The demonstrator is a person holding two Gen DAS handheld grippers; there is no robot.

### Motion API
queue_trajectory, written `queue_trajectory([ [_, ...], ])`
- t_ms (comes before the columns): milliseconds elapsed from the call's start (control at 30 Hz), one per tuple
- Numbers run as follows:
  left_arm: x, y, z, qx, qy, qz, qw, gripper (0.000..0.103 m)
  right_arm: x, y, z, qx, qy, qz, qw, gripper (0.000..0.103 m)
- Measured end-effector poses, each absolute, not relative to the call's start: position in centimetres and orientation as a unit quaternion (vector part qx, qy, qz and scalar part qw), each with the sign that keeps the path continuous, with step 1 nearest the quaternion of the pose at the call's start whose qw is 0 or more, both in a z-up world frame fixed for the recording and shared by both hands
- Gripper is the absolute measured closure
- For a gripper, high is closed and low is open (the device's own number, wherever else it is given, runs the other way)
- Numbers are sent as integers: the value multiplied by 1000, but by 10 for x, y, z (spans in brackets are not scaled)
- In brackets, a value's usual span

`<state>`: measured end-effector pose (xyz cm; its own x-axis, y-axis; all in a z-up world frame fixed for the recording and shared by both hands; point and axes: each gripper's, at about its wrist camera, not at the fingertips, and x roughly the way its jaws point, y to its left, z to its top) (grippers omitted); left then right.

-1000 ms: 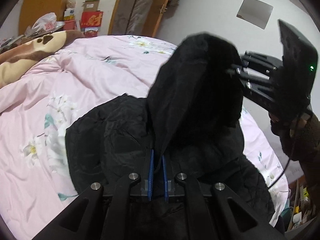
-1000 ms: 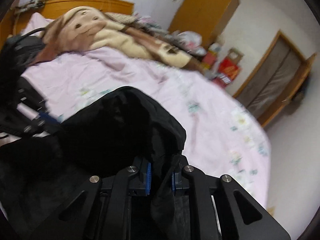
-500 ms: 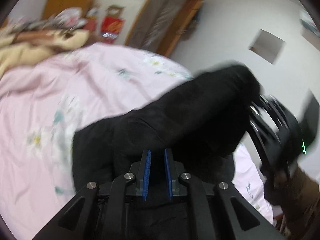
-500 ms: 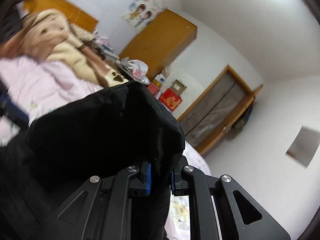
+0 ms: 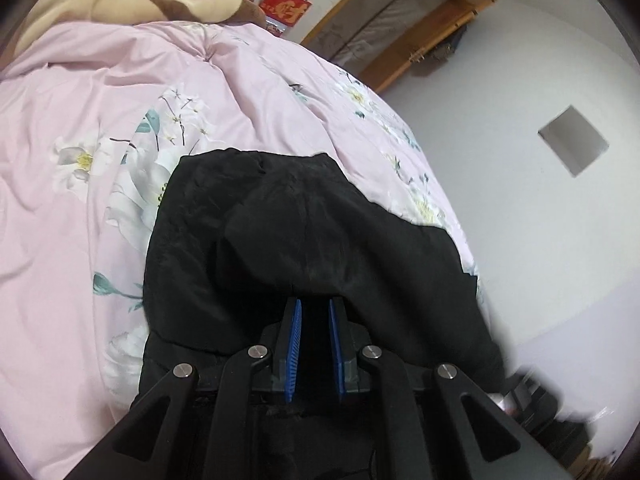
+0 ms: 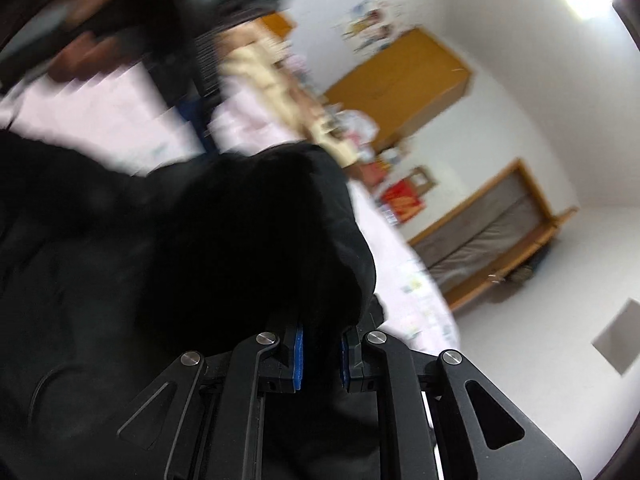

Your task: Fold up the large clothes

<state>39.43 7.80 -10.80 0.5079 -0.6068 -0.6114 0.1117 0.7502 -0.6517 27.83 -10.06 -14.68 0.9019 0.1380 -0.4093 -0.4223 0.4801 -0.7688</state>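
While on pink duvet (image 5: 120,80), black coat (image 5: 304,232) between both tongs.

Raised black jacket (image 5: 312,232) fold now lowered onto pink quilt (image 5: 80,240).

The left wrist view looks down, close, over its gripper (image 5: 314,320) onto the black jacket (image 5: 304,240) on the pink bed (image 5: 80,208). The right wrist view, blurred and tilted, faces across the room. Both share the jacket, bed and wooden door (image 6: 492,236).
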Motion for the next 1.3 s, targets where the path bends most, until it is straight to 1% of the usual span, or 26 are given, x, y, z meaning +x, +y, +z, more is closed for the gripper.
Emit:
queue_trajectory([
  [100,407,92,-116,-302,448,-184,821,89,266,-98,-172,-514,169,189,819,90],
  [200,409,100,-111,-302,434,-150,836,89,272,-99,-187,-509,213,197,810,90],
  [267,406,99,-102,-297,423,-142,844,89,278,-102,-185,-488,238,204,815,90],
  [333,400,94,-88,-279,413,-152,853,89,283,-110,-173,-448,259,204,831,89],
  [400,401,82,-76,-259,406,-162,861,88,283,-122,-151,-371,288,211,857,83],
  [500,400,61,-55,-225,405,-198,864,79,289,-145,-116,-241,328,225,885,80],
  [533,401,49,-50,-206,405,-208,866,78,288,-156,-102,-199,337,234,890,79],
  [667,401,23,-45,-166,410,-234,866,78,282,-194,-63,-90,326,261,904,79],
  [733,403,16,-46,-152,415,-231,867,78,282,-207,-54,-48,314,246,916,77],
  [767,404,13,-49,-147,419,-230,866,78,287,-218,-51,-34,308,212,927,74],
  [800,406,11,-54,-148,423,-229,864,78,292,-222,-50,-26,304,191,933,69],
  [833,407,10,-58,-147,426,-230,863,78,302,-226,-51,-17,303,171,937,68],
  [900,410,1,-70,-126,440,-213,863,78,324,-231,-53,-9,312,149,938,68],
  [1000,413,-14,-93,-63,463,-186,864,78,352,-222,-70,-35,324,130,936,68],
  [1067,420,-15,-111,-54,483,-172,857,78,365,-216,-88,-61,346,124,928,68],
  [1167,426,-11,-130,-47,492,-159,854,77,380,-226,-126,-93,396,87,909,68],
  [1200,426,-11,-134,-48,496,-162,852,76,384,-231,-137,-99,411,79,903,70],
  [1300,424,-14,-146,-38,494,-173,851,75,379,-238,-157,-119,416,83,898,70],
])
